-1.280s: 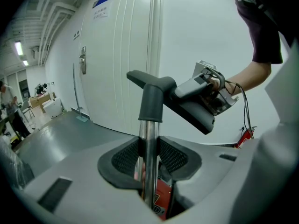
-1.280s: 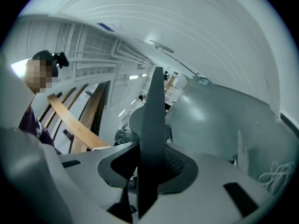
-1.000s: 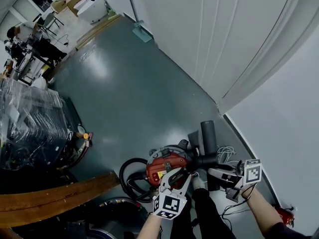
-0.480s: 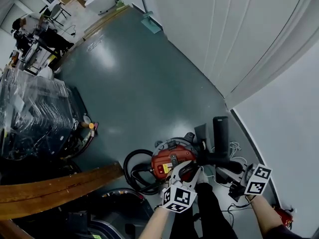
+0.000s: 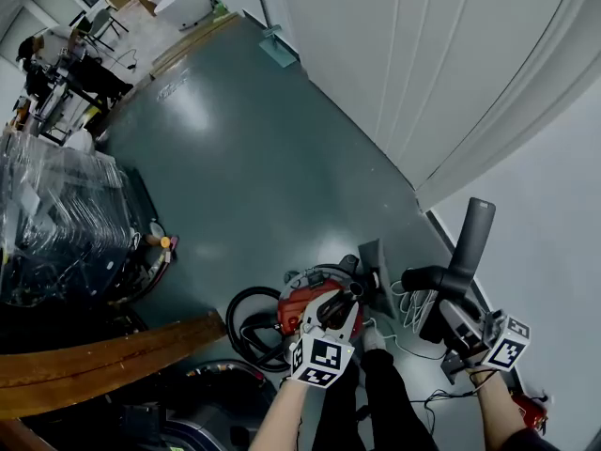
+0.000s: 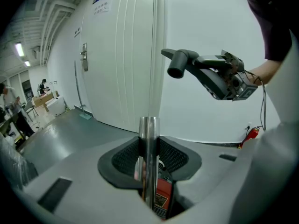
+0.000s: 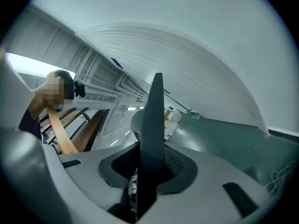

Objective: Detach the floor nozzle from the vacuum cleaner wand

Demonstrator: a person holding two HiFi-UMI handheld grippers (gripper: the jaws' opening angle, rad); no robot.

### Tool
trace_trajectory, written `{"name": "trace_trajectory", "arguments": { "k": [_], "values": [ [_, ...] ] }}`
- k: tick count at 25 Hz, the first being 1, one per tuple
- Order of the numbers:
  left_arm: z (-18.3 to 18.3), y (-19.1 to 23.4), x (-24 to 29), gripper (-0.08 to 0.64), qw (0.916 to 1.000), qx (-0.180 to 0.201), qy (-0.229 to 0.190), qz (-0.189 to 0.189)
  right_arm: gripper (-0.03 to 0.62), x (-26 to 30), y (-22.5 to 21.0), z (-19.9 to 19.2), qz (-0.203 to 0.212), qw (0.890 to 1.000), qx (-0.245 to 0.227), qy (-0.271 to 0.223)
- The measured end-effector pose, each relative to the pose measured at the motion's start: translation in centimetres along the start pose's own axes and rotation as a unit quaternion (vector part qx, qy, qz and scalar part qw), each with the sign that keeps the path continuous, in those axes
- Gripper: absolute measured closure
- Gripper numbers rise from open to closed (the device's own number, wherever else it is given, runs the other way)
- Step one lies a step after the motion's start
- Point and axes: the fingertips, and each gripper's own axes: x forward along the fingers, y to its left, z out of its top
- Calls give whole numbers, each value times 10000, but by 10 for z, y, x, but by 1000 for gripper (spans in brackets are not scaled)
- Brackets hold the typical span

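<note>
Lower centre of the head view: left claw [image 5: 336, 313] clamps the wand [image 6: 149, 141]; lower right, right claw [image 5: 446, 313] grips the nozzle [image 5: 470, 233], already apart. Steady the wand; draw straight away.

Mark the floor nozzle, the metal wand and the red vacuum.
floor nozzle [image 5: 472, 231]: head view, its long dark head.
metal wand [image 6: 149, 141]: left gripper view, its shiny tube.
red vacuum [image 5: 299, 313]: head view, its top shell.

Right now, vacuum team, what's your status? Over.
Left gripper shut on wand. Right gripper shut on floor nozzle, held aloft. Nozzle off the wand, gap between. Loose cables on floor beneath.
</note>
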Motion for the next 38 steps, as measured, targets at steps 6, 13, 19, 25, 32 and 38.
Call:
{"name": "trace_trajectory", "arguments": {
  "k": [6, 13, 19, 25, 32, 38],
  "values": [
    [2, 31, 16, 422, 9998, -117, 45, 140, 479, -6, -3, -11, -109, 9998, 171, 3],
    [7, 36, 19, 422, 9997, -165, -65, 168, 477, -7, 0, -22, -128, 9996, 242, 101],
    [21, 28, 0, 356, 9988, -394, -301, 50, 477, 1, 14, -28, -37, 9995, 261, 200],
    [65, 31, -49, 356, 9924, -776, -931, 231, 478, 17, 46, -17, 104, 9997, 32, 197],
    [155, 30, -149, 429, 9695, -1312, -2018, 464, 479, 34, 127, 23, 476, 9976, -493, -87],
    [241, 25, -238, 498, 9505, -945, -2882, 672, 479, 50, 217, 74, 806, 9824, -1590, -555]
  ]
}}
